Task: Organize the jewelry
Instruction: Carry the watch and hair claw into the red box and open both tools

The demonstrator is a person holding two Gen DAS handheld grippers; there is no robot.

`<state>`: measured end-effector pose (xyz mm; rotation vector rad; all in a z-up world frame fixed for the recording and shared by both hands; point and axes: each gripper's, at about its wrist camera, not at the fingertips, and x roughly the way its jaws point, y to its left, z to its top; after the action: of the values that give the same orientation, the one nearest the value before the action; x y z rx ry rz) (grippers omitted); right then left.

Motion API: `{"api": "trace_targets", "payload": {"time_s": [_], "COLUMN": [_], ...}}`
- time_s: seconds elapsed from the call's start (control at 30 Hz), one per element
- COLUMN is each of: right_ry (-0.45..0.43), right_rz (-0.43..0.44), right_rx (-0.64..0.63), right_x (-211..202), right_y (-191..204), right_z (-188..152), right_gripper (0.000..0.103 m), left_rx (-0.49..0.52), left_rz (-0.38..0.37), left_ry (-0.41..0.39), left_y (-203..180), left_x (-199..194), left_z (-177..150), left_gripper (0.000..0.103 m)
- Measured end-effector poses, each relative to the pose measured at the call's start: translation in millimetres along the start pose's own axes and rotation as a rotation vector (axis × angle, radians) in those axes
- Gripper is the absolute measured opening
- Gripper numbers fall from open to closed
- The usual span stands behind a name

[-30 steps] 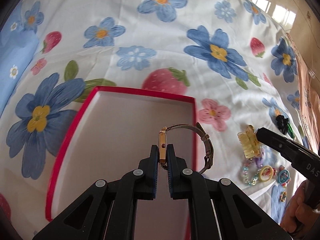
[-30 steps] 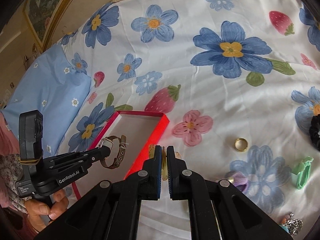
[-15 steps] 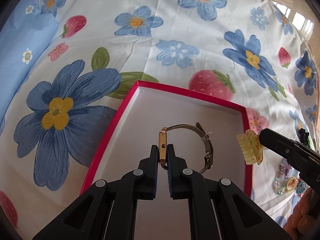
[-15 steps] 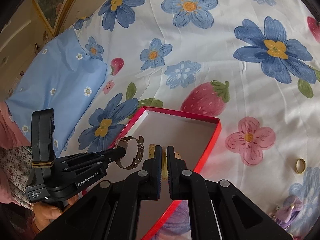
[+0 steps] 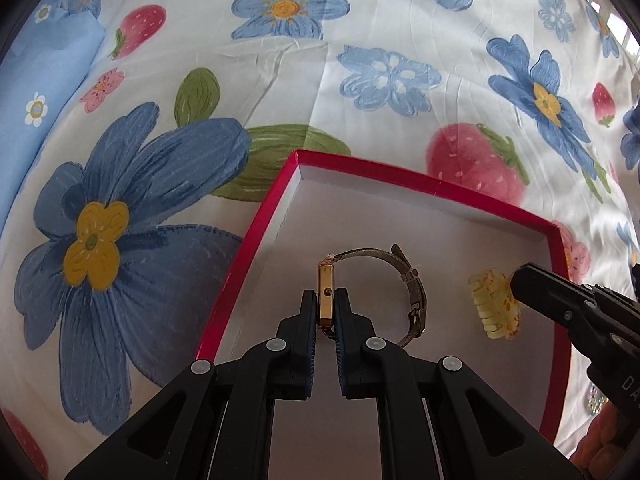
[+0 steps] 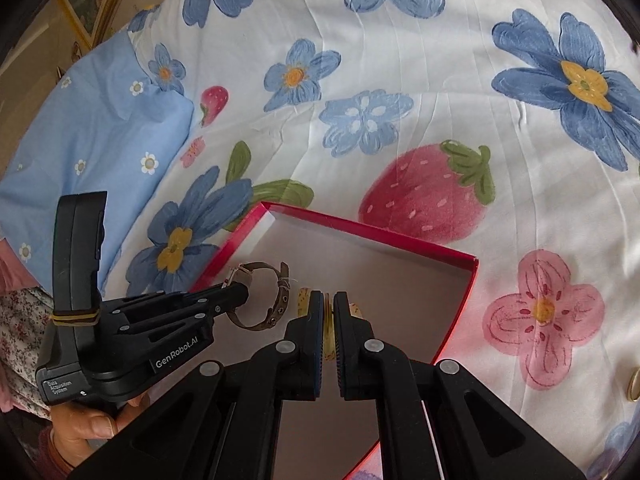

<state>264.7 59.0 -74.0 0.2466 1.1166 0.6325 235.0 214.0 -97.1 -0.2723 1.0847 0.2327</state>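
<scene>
Left fingers (image 5: 309, 312) clamping watch (image 5: 326, 292), right fingers (image 6: 316, 320) clamping hair claw (image 5: 494, 306)

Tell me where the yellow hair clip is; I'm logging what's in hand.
Hair clip is clamped in the right gripper, over the red box, right of the watch.

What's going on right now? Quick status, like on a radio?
Left gripper shut on gold watch with brown strap. Right gripper shut on yellow hair claw clip. Both over the red-edged box; nothing in the way.
</scene>
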Motion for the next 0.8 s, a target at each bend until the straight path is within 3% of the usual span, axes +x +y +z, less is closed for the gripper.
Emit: {"api": "trace_targets", "payload": {"time_s": [0.2,0.23,0.33,0.4,0.5,0.67,0.8], "right_ry": [0.02,0.02,0.019,0.022,0.015,-0.031,-0.073], "right_rz": [-0.007,-0.004,0.001,0.012,0.006,0.029,0.035], "right_rx": [0.004,0.006,0.013,0.027,0.035,0.05,0.059], "right_x": [8,8,8,7,3,-20,-48], "right_y": [-4,-4,-5,-7,-8,-8,-8], "right_z": [-3,-3,-3,-3,-4,-6,-14], "right_gripper": [0.005,0.009,0.01,0.011,0.023,0.027,0.038], "left_rx": [0.008,0.008,0.006,0.01,0.004,-0.027,-0.043], "left_rz": [0.01,0.012,0.028,0.04,0.049,0.04,0.018], "left_ry": [0.002,0.002,-0.015,-0.035,-0.051,-0.09,-0.115], "left_y": [-1,-1,-1,-1,0,4,3], "left_x": [4,4,-1,-8,-18,-46,-70], "left_z": [1,2,0,-2,-7,-17,-31], "left_gripper": [0.01,0.012,0.031,0.035,0.039,0.044,0.047]}}
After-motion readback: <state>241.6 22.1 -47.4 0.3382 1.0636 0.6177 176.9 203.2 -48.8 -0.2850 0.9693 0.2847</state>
